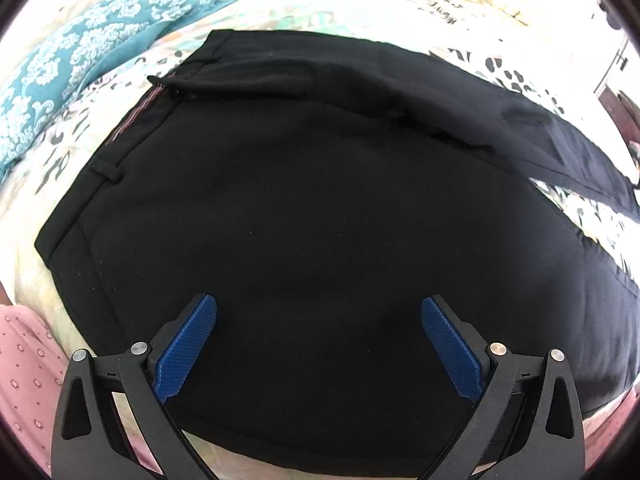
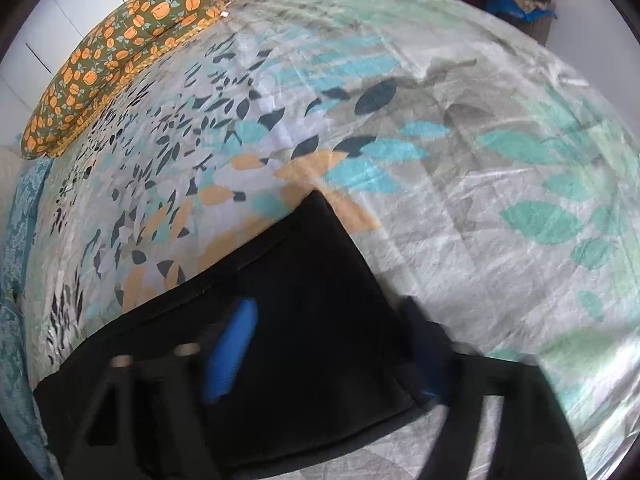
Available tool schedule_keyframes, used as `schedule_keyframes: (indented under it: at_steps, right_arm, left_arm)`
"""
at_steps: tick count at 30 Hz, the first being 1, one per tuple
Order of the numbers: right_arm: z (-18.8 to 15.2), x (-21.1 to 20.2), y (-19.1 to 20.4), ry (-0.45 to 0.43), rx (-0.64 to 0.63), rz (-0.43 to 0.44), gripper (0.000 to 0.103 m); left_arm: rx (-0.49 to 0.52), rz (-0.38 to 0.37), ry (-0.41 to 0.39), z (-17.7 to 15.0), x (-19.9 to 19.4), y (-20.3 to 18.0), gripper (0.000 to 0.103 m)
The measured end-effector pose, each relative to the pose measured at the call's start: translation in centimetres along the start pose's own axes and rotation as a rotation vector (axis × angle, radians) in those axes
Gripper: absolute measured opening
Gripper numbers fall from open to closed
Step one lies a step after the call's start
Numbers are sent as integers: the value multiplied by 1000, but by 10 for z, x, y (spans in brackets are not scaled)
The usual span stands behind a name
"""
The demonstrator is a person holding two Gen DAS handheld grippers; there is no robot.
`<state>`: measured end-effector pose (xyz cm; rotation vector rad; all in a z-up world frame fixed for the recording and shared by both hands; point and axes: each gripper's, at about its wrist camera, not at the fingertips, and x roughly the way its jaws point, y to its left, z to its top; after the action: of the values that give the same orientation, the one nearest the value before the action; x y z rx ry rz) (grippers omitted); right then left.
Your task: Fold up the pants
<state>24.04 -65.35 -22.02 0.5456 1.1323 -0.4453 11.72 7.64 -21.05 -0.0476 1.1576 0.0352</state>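
Black pants [image 1: 300,200] lie flat on a bed, waistband at the left, legs running off to the right. My left gripper [image 1: 318,312] is open above the seat of the pants, its blue pads [image 1: 186,354] wide apart and empty. In the right wrist view the leg ends of the pants [image 2: 312,312] lie on the bedsheet. My right gripper [image 2: 332,312] is blurred, open, with its blue pads [image 2: 232,352] spread over the hem end and nothing between them.
The bed has a leaf-patterned sheet [image 2: 460,168]. A teal patterned cloth [image 1: 80,60] lies past the waistband. An orange floral pillow [image 2: 120,52] lies at the far left of the bed. Pink fabric [image 1: 24,360] is at the near left edge.
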Motion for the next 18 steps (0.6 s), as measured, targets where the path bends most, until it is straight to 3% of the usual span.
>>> schedule_keyframes:
  at_steps: [2, 6, 10, 12, 14, 17, 18]
  right_arm:
    - [-6, -18, 10, -47, -41, 96, 12]
    - [-57, -84, 59, -125, -359, 192, 11]
    - [-169, -159, 94, -122, -672, 262, 9]
    - [-234, -183, 90, -110, -788, 234, 9]
    - [-289, -188, 63, -91, -831, 131, 9]
    - [-327, -169, 3, -45, -655, -11, 11]
    - [-333, -166, -11, -29, -583, -27, 18]
  left_arm:
    - [5, 7, -2, 0, 1, -2, 102]
    - [30, 11, -12, 1, 3, -9, 102]
    - [47, 7, -21, -1, 1, -15, 102]
    - [46, -6, -28, 0, -1, -16, 102]
    - [46, -16, -42, -1, -5, -18, 102]
    - [50, -25, -57, 1, -6, -18, 102]
    - [55, -25, -65, 1, -7, -18, 102]
